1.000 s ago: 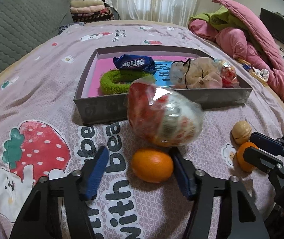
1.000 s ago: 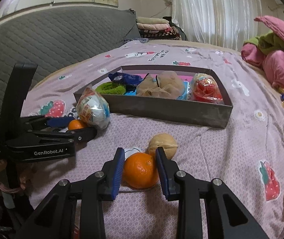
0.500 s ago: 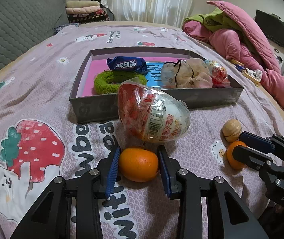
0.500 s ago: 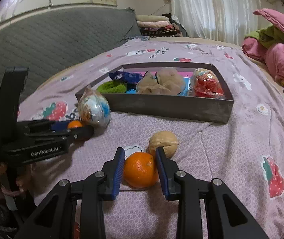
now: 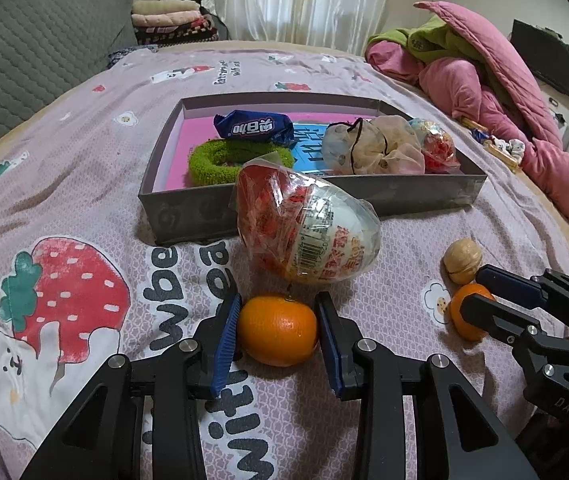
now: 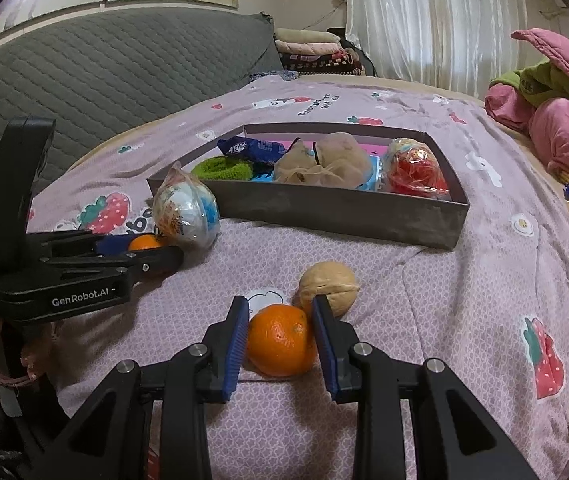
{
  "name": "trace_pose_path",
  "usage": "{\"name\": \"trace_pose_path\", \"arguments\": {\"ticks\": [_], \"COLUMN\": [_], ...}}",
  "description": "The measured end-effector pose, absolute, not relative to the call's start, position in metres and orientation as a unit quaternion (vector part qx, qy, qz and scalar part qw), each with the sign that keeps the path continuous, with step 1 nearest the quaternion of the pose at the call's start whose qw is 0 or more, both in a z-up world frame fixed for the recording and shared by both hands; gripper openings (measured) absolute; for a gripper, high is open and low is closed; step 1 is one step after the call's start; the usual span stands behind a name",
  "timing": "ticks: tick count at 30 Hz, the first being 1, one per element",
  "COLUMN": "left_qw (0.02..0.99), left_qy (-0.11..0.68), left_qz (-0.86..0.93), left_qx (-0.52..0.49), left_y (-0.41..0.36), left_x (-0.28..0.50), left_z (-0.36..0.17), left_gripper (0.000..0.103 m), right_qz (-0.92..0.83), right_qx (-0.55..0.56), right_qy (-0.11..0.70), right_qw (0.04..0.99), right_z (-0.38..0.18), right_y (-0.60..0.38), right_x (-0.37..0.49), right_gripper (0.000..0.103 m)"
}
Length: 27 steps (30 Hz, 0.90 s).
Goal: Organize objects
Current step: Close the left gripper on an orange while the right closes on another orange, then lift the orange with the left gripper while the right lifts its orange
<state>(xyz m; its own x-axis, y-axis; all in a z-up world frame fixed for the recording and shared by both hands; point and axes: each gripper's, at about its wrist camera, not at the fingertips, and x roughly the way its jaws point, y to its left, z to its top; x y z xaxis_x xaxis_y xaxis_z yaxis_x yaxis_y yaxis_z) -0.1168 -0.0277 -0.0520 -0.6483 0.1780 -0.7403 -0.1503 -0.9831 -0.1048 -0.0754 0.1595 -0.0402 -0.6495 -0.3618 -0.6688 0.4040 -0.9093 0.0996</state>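
We see the left gripper (image 5: pixel 278 338), its jaws just closed in, clamped on a round orange tangerine (image 5: pixel 277 330) at lower centre of the left wrist view. The right gripper (image 6: pixel 280 334) clamps a second orange tangerine (image 6: pixel 280 340), just below a tan walnut (image 6: pixel 330 286). The grey cardboard tray (image 5: pixel 188 216) sits above, mid-frame.

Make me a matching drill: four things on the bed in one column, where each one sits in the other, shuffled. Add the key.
1. walnut
2. green scrunchie
3. wrapped toy egg
4. tangerine

A. between the left claw's pads
B. inside the grey box
C. on the sheet against the box's front wall
D. on the sheet just beyond the right claw

Pairs: 1-D, 2-B, 3-C, 4-A
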Motion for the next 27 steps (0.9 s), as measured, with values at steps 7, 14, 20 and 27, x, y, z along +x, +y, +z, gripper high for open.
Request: {"name": "trace_pose_path", "arguments": {"ticks": [7, 14, 20, 27], "left_qw": [0.091, 0.090, 0.089, 0.078], "left_qy": [-0.015, -0.017, -0.016, -0.022], "left_qz": [0.908, 0.908, 0.908, 0.910], "left_qx": [-0.410, -0.410, -0.410, -0.407], "left_y": [-0.028, -0.028, -0.028, -0.033], "left_x": [-0.116, -0.115, -0.114, -0.111], "left_z": [-0.051, -0.051, -0.050, -0.045], "left_gripper": [0.039, 0.039, 0.039, 0.039], "right_qz": [-0.908, -0.904, -0.906, -0.920], "right_qx": [0.363, 0.377, 0.367, 0.326], "right_qy": [0.029, 0.032, 0.043, 0.025], "right_qw": [0.209, 0.201, 0.208, 0.215], "right_z": [-0.042, -0.049, -0.044, -0.024], "right_y": [0.159, 0.159, 0.156, 0.164], "right_x": [-0.077, -0.077, -0.074, -0.067], "right_gripper": [0.040, 0.049, 0.039, 0.039]}}
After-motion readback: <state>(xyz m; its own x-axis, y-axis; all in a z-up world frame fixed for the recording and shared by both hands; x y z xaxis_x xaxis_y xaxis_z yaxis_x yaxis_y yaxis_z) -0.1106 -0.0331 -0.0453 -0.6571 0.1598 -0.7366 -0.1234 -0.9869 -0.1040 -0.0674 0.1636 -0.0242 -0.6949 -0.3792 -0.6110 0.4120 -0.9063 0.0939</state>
